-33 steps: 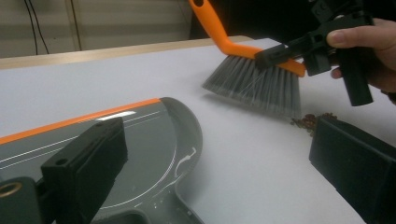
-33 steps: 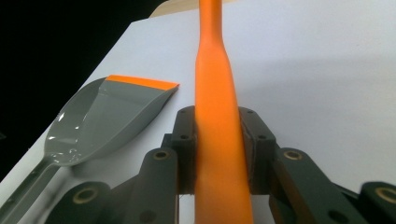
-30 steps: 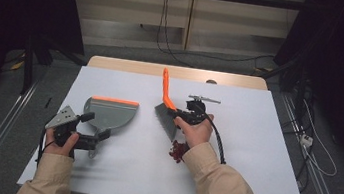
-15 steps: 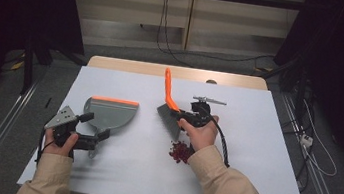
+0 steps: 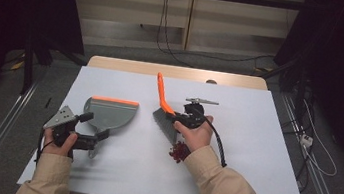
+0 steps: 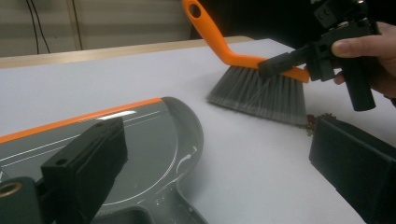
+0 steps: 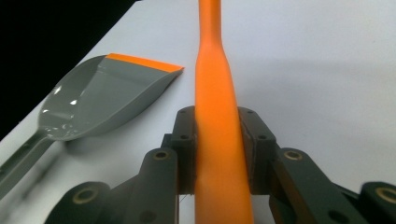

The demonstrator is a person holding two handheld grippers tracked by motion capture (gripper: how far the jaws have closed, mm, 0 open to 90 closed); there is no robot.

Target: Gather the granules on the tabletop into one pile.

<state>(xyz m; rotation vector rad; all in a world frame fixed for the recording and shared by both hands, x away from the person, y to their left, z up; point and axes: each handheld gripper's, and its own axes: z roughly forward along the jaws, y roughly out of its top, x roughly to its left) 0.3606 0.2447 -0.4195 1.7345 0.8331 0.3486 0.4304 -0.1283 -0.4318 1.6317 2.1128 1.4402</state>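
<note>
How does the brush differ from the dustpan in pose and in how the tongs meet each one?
The brush stands tilted, bristles on the table and orange handle raised; the dustpan lies flat. The right tongs are clamped on the brush handle, while the left tongs stand open over the dustpan, not gripping it. Both are grey with orange parts.

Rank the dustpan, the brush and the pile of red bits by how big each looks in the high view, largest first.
1. Dustpan, with its handle.
2. Brush; its full length comes close to the dustpan's, so these two are nearly alike.
3. Pile of red bits, clearly the smallest and partly hidden by the sleeve.
</note>
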